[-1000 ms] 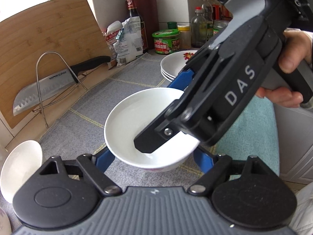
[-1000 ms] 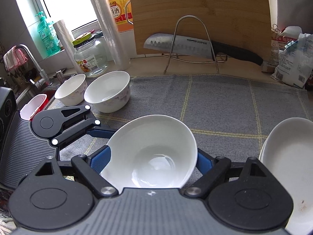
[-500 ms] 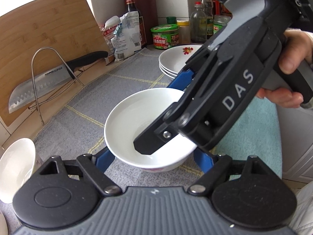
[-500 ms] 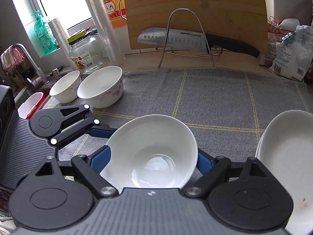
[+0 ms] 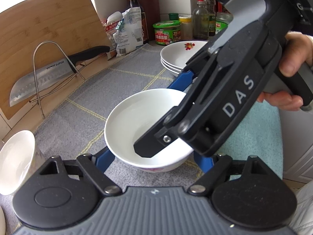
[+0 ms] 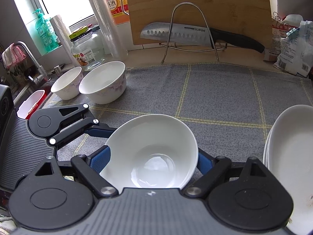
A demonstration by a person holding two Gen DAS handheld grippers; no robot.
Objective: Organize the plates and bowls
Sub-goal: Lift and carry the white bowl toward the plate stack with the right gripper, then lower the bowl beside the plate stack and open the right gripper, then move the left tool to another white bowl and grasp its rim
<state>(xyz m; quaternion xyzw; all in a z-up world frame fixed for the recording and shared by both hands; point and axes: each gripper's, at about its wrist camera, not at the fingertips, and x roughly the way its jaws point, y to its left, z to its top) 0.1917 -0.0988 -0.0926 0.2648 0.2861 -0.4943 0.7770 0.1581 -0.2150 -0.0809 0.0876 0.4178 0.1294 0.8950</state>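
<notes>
I have my right gripper (image 6: 152, 159) and my left gripper (image 5: 154, 160) both astride one white bowl (image 6: 150, 152), which sits at 6 o'clock in each wrist view, over the grey mat (image 6: 215, 90). My right jaws have just been opening with the bowl between them. Their blue pads (image 6: 100, 160) lie just beside the wall and look slack, so I take that side as released. My left fingers reach under the rim at 7 and 5 o'clock, but I cannot tell whether they are pressing on it.

This looks like a hand-over to my left. I should make sure the left closes squarely below the rim on both sides before the right goes. Then I should draw the right back along its own line, so its far finger clears the rim without tipping the bowl. I would guess the bowl belongs with the two spare bowls (image 6: 103, 86) at 10 o'clock. The plates (image 6: 293, 156) are at 3 o'clock.

The right gripper's body hides my left's 5 o'clock pad. The bowl's foot is also hidden, so I cannot say whether it rests on the mat or hangs above it. The frame edge cuts off the plates.
</notes>
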